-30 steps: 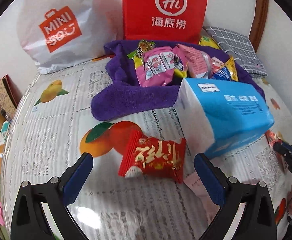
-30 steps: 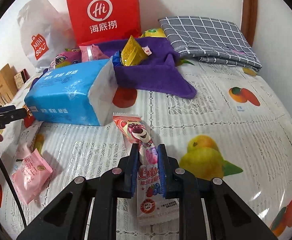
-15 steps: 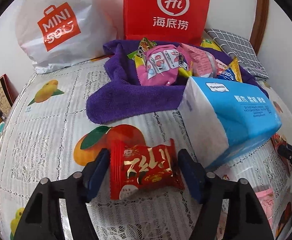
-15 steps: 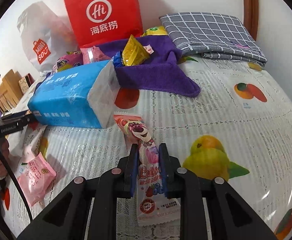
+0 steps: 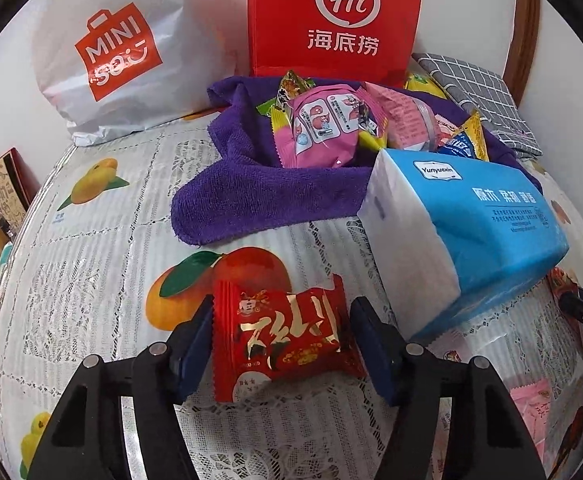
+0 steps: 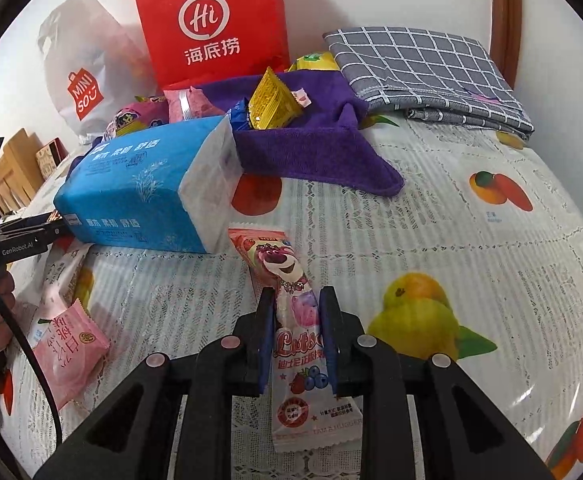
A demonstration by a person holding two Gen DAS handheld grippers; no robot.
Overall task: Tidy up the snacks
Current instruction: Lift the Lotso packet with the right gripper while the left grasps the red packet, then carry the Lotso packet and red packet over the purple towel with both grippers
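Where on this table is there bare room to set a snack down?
The open tablecloth right of the purple towel and below the grey checked cloth is free. So is the stretch between the white shopping bag and the towel. It is crowded around the blue tissue pack.

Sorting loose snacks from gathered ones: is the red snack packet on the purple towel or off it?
Off it. The red snack packet lies on the fruit-print tablecloth, nearer than the purple towel.

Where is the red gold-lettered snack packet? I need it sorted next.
Left wrist view, bottom centre: the red snack packet lies on the fruit-print tablecloth between the closing left gripper, beside the blue tissue pack.
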